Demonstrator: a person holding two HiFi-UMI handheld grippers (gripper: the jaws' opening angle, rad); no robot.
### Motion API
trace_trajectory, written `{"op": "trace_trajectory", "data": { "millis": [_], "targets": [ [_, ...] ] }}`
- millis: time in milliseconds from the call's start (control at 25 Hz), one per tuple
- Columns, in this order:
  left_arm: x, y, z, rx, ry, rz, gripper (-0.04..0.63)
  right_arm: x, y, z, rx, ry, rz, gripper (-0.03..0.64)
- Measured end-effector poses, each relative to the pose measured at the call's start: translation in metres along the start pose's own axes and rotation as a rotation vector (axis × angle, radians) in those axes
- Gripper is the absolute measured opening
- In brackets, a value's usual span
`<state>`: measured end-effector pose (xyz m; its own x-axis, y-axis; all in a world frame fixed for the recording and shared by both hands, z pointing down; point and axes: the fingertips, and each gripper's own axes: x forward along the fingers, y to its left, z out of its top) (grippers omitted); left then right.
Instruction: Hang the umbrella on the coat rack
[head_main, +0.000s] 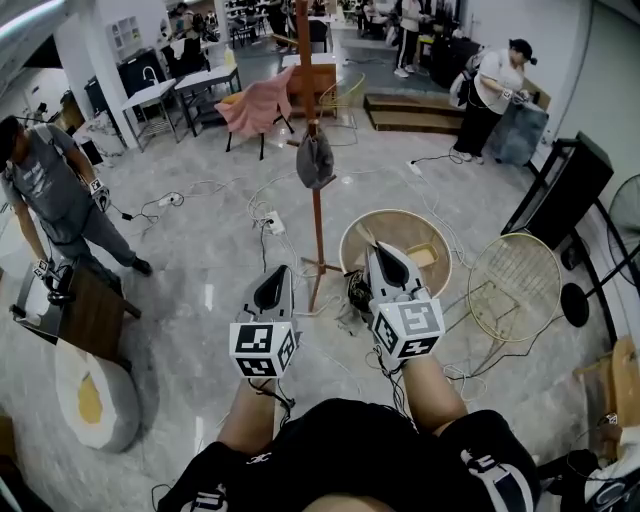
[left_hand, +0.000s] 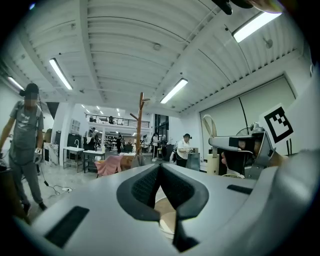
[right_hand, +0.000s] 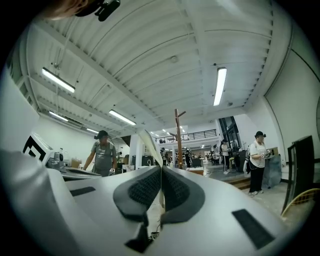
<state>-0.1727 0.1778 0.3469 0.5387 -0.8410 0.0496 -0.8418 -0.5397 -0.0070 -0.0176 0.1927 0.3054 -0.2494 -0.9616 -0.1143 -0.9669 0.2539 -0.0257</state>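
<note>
A tall wooden coat rack (head_main: 317, 215) stands on the floor ahead of me, also in the left gripper view (left_hand: 141, 120) and the right gripper view (right_hand: 178, 135). A dark grey bundle (head_main: 315, 162), which looks like a folded umbrella, hangs from one of its pegs. My left gripper (head_main: 272, 274) is held low in front of my body, shut with nothing between its pads. My right gripper (head_main: 386, 252) is beside it, slightly further forward, also shut and empty. Both are well short of the rack's hooks.
A round beige basket (head_main: 395, 213) sits right of the rack's foot, a round wire basket (head_main: 515, 285) beyond it. Cables (head_main: 250, 215) trail across the floor. A pink cloth (head_main: 255, 105) drapes over a chair behind. People stand left (head_main: 50, 190) and far right (head_main: 495, 90).
</note>
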Motion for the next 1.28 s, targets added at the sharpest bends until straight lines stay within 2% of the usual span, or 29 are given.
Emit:
{"op": "trace_trajectory", "data": {
  "millis": [440, 720, 1000, 1280],
  "targets": [
    [-0.035, 0.043, -0.011, -0.002, -0.005, -0.045, 0.017, 0.001, 0.041, -0.001, -0.020, -0.007, -0.065, 0.015],
    [-0.024, 0.067, -0.016, 0.001, -0.006, -0.041, 0.017, 0.023, 0.045, -0.006, -0.031, -0.006, -0.074, 0.015],
    [0.034, 0.094, -0.022, 0.017, 0.003, -0.030, 0.017, 0.080, 0.019, -0.029, -0.011, 0.002, -0.069, 0.015],
    [0.150, 0.116, -0.016, 0.035, 0.004, 0.000, 0.017, 0.171, -0.050, -0.044, 0.011, -0.002, -0.041, 0.015]
  ]
}}
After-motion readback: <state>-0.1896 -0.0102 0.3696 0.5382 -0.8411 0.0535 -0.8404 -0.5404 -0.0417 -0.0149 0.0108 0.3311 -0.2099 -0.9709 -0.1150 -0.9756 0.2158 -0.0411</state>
